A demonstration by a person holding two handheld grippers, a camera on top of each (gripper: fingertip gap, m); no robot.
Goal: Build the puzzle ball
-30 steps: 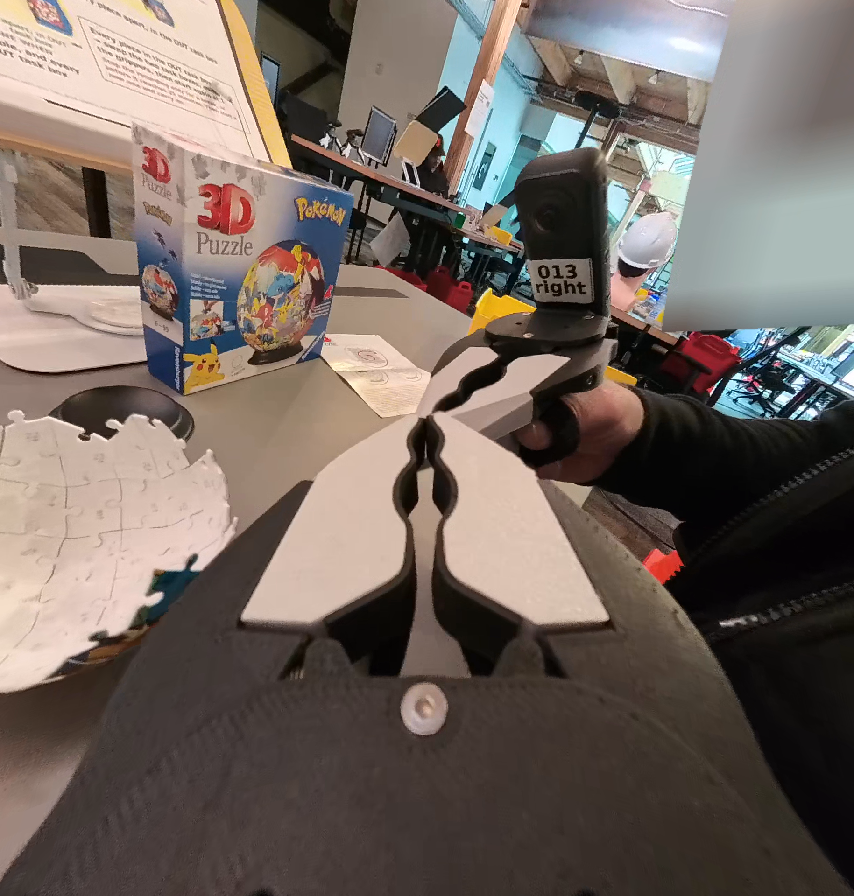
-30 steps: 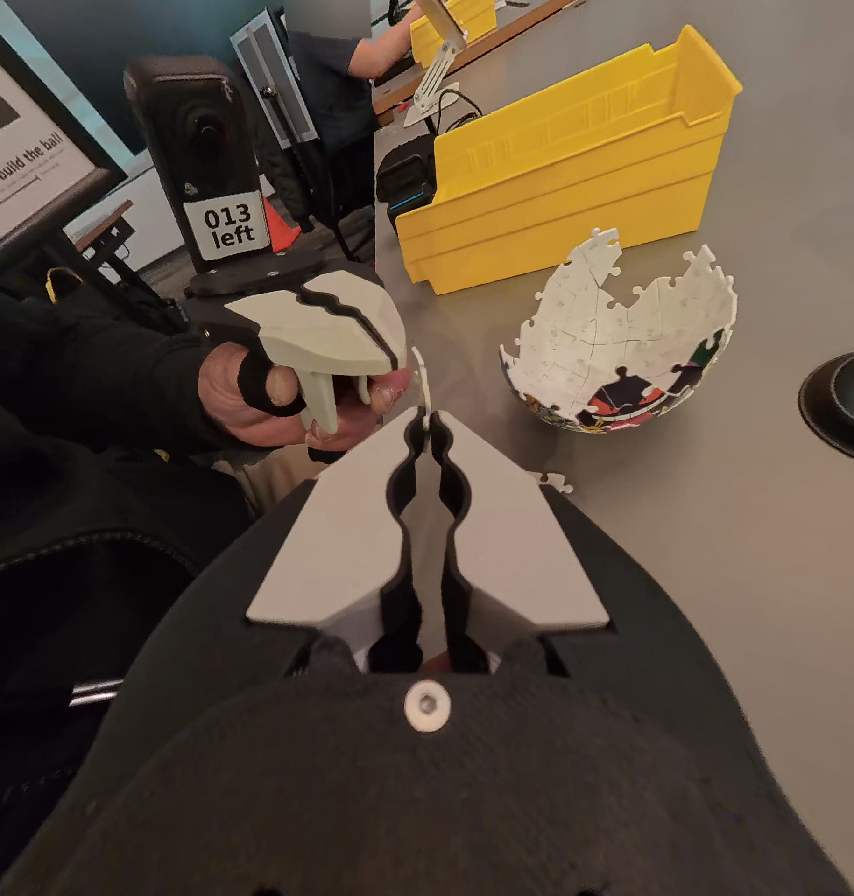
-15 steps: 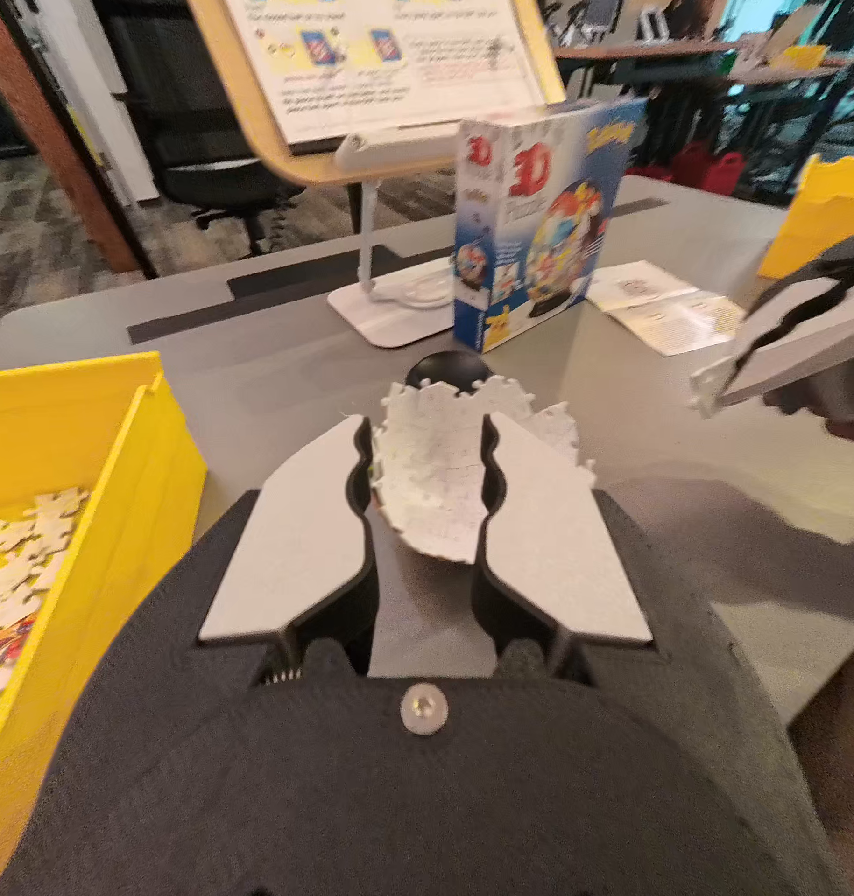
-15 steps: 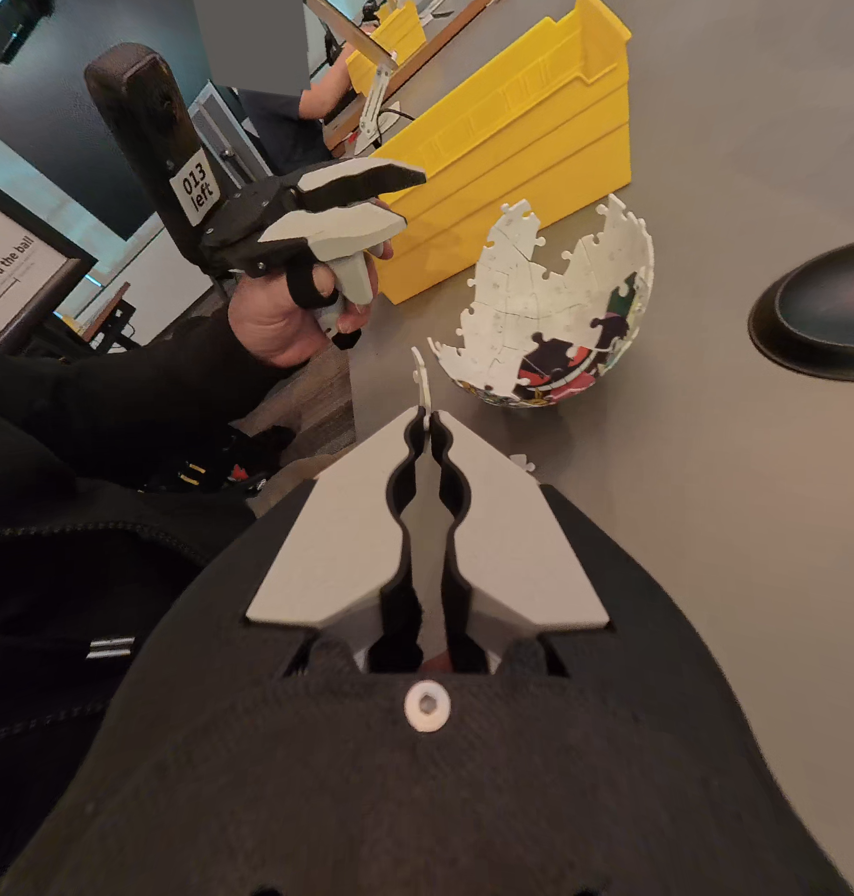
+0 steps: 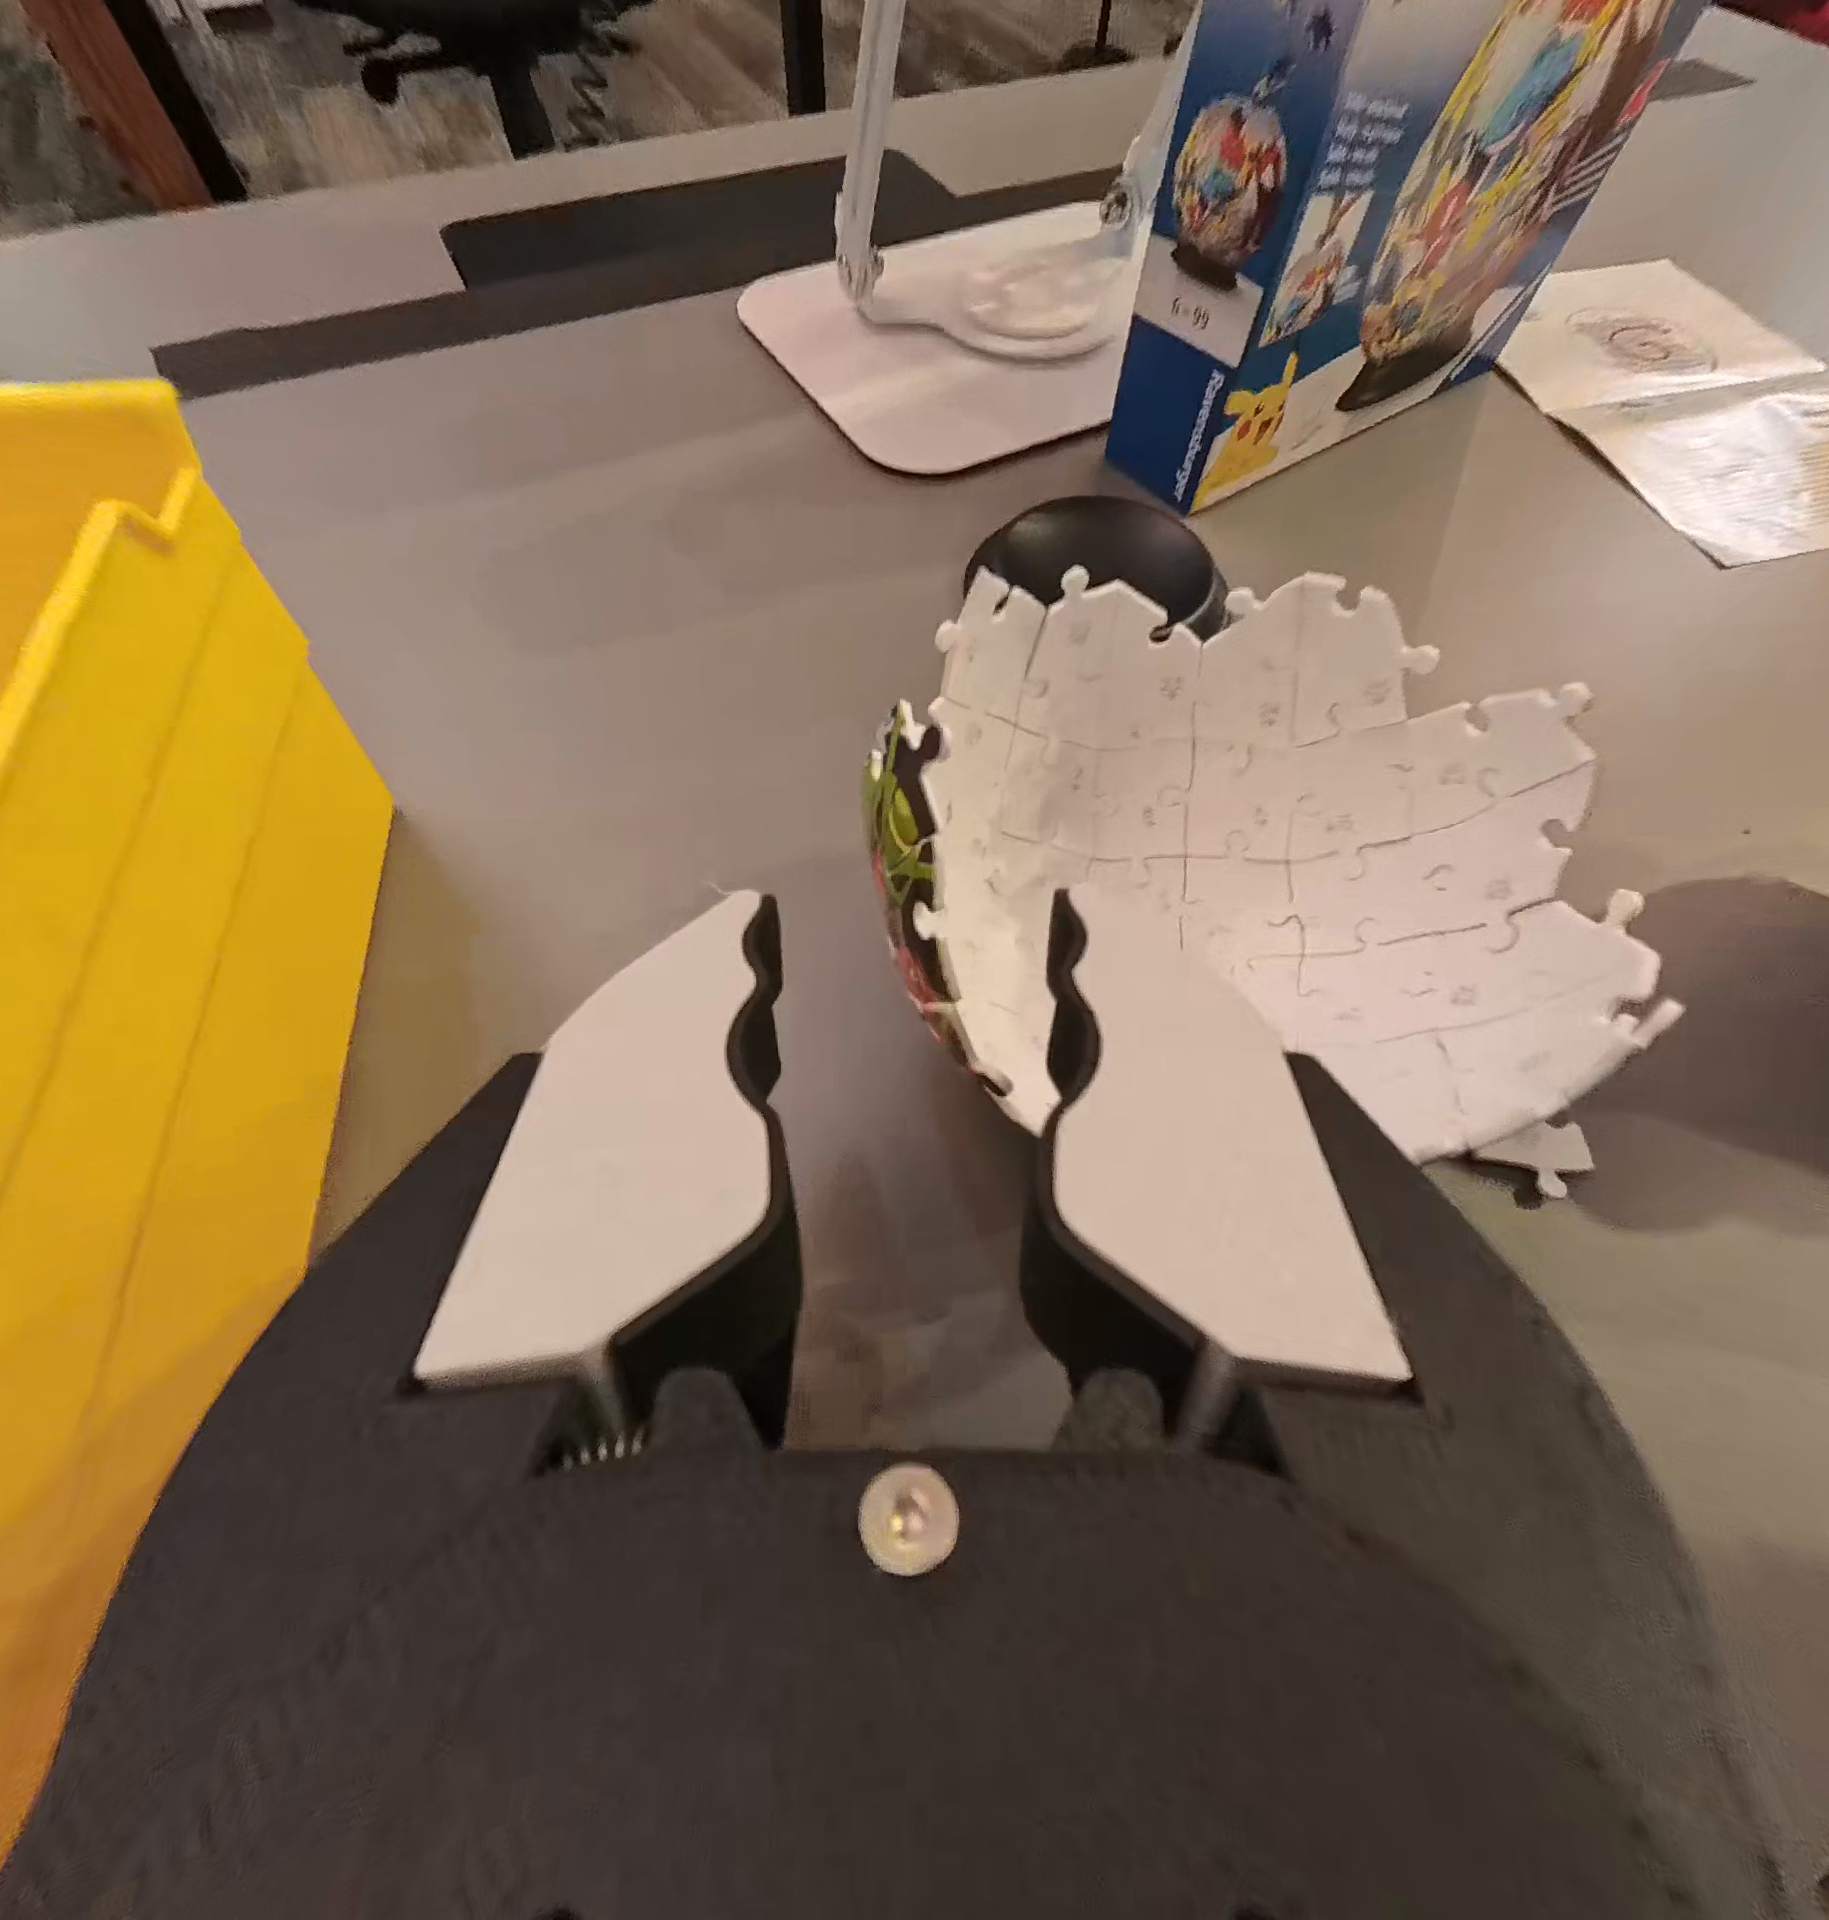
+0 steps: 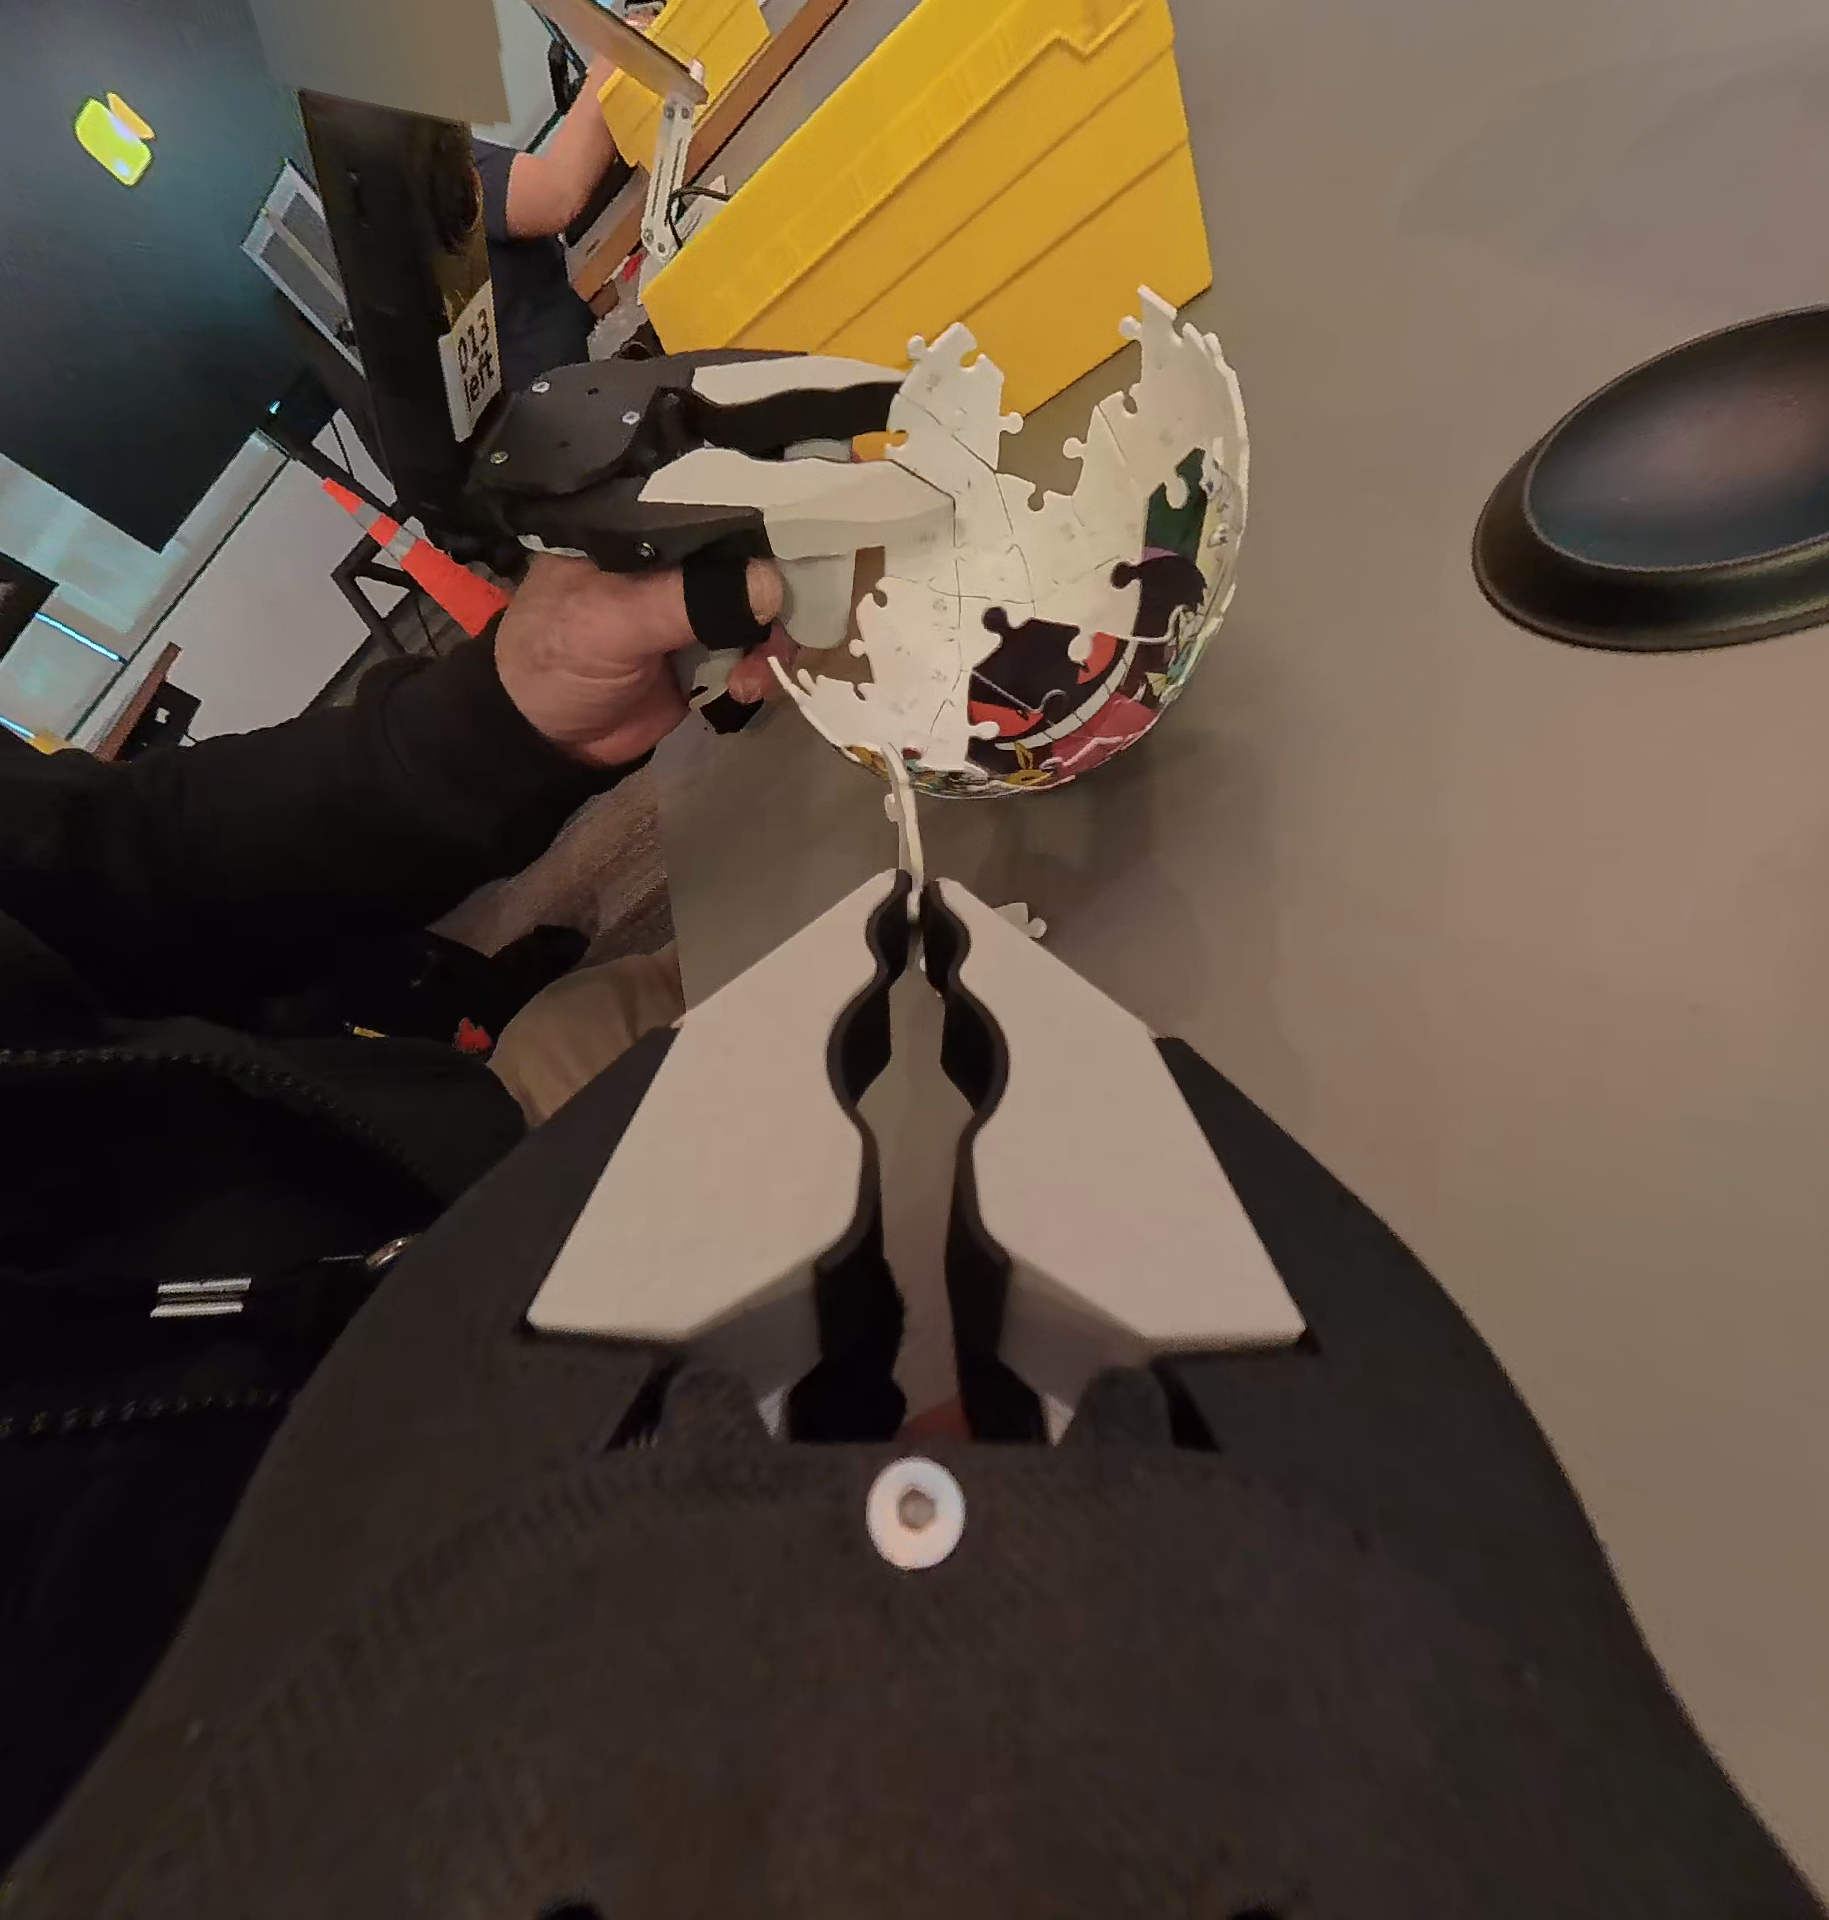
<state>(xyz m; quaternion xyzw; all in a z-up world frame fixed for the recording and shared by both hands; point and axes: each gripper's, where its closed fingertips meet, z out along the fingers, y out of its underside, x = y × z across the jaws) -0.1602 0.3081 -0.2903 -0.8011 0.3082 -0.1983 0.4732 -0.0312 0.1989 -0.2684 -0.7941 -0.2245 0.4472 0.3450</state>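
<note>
The half-built puzzle ball (image 5: 1253, 862) rests on the grey surface (image 5: 598, 644) as an open bowl, white inner face up, its printed side partly showing. The left gripper (image 5: 910, 914) is spread with the bowl's near rim between its fingers, probably to steady the shell. The right gripper (image 6: 915, 894) is pressed together on a single puzzle piece (image 6: 902, 805), held edge-on just below the rim, apparently ready to slot in. A loose piece (image 5: 1533, 1153) lies by the bowl. Behind it stand the black stand (image 5: 1097, 551) and the puzzle box (image 5: 1388, 229); a yellow bin (image 5: 131, 883) sits to the left, clear of the work.
</note>
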